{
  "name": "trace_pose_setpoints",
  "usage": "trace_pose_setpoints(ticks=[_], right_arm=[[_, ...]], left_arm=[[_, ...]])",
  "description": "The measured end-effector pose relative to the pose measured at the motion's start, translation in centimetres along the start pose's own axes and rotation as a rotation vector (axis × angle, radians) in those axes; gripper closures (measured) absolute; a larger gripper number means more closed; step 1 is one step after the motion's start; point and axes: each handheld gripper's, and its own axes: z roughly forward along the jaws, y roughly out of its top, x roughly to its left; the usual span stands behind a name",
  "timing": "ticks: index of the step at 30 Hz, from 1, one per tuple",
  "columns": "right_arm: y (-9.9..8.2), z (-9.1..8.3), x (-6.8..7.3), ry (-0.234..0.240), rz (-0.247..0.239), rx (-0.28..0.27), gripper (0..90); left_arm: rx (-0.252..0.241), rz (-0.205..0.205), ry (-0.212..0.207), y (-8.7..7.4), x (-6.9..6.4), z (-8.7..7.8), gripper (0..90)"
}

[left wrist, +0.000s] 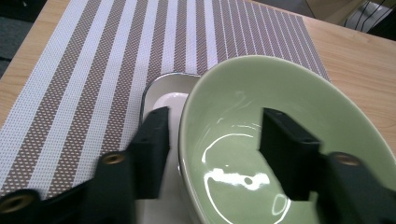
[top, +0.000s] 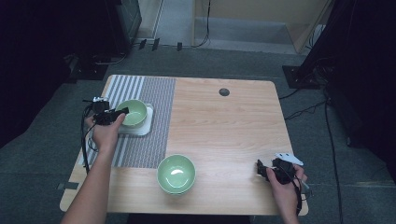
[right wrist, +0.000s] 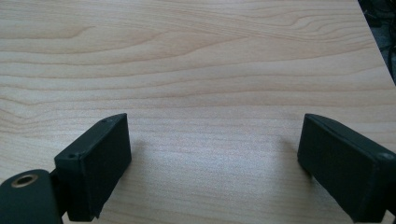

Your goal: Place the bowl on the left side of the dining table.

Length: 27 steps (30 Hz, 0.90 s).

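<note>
The left gripper (left wrist: pixel 212 154) straddles the rim of a green bowl (left wrist: pixel 280 140), one jaw inside and one outside, not clearly pinching yet. This bowl sits on a white tray (top: pixel 145 125) on the striped mat (top: pixel 156 93). It looks glazed, so probably stiff, slippery and fragile; the rim is the best hold. The right gripper (right wrist: pixel 215 158) is spread over the bare table (right wrist: pixel 196 56).
</note>
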Motion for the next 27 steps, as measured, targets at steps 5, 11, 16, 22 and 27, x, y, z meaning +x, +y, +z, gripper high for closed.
trace_pose_setpoints(ticks=[5, 11, 16, 22, 27], right_arm=[[0.0, 0.0, 0.0, 0.0, 0.0, 0.0, 9.2], [0.0, 0.1, 0.1, -0.004, 0.004, 0.002, 8.0], [0.1, 0.1, 0.1, -0.005, 0.004, 0.003, 7.9], [0.1, 0.1, 0.2, -0.009, 0.009, 0.003, 7.0], [0.1, 0.1, 0.2, -0.008, 0.007, 0.006, 6.2]], left_arm=[[-0.06, -0.037, -0.006, -0.4, -0.1, -1.0, 19.3], [-0.068, -0.002, -0.026, -0.8, -0.4, -2.5, 17.9], [-0.087, 0.036, -0.01, -1.0, -0.6, -3.6, 17.9], [-0.126, 0.071, 0.005, -1.7, -0.9, -5.1, 17.0], [-0.121, 0.074, -0.009, -2.1, -0.9, -6.1, 17.0]])
